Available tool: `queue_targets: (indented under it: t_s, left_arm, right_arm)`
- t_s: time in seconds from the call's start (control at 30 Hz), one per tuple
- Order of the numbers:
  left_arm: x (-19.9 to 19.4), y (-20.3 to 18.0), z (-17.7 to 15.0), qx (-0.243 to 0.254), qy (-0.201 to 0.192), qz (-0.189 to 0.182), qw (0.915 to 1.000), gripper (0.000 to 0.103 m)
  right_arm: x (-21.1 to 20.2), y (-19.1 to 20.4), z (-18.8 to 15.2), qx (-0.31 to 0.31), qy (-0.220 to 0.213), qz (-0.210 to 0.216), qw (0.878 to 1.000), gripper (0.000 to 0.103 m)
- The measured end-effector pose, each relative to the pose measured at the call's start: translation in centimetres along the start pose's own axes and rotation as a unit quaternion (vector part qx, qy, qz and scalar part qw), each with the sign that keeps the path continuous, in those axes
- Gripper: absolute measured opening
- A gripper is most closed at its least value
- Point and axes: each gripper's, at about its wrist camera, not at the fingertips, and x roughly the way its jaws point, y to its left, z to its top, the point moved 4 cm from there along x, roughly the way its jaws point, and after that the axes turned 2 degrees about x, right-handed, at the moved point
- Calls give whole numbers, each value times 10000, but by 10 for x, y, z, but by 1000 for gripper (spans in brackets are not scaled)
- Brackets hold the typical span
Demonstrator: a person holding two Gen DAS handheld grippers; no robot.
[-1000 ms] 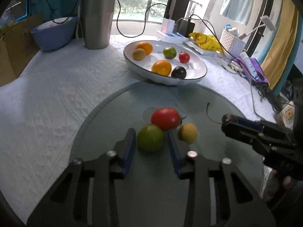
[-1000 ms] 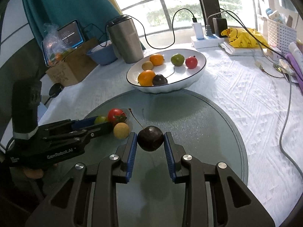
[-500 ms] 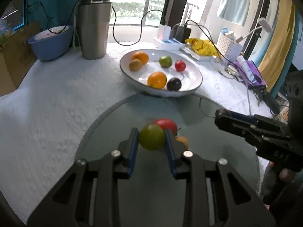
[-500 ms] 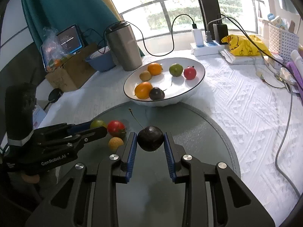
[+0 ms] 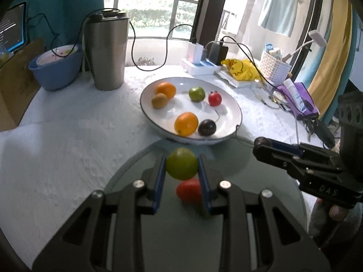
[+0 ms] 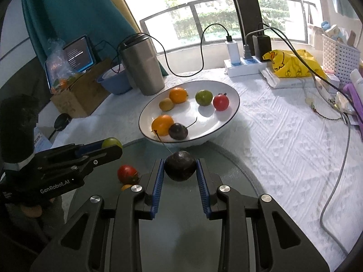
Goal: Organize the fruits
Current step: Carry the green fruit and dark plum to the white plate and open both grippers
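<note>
With both jaws clenched, left gripper [image 5: 182, 167] holds a green fruit [image 5: 181, 163] and right gripper [image 6: 180, 170] a dark cherry [image 6: 180, 168], each above the glass mat [image 6: 226, 165]. Both fruits are probably light, smooth, rollable; grip across the middle. Beyond them, the bowl [image 6: 226, 117] on the worktop [image 6: 272, 136].

White lettering reading "GenRobot.AI" stands on the black body of the left gripper [image 6: 103, 146], at the lower left of the right wrist view. At the right edge of the left wrist view, the black body of the right gripper [image 5: 261, 144] carries faint raised letters that look like "DAS". The tablet screen [image 6: 78, 55] at the upper left of the right wrist view shows lines of text too small to read.
</note>
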Motion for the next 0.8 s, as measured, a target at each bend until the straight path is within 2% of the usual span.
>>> queue_targets:
  t_s: [0.8]
  left_arm:
    - [43,17,44,36,-84,-2,10000,29]
  right_arm:
    - [36,-22,39,33,-39,-99,9999,32]
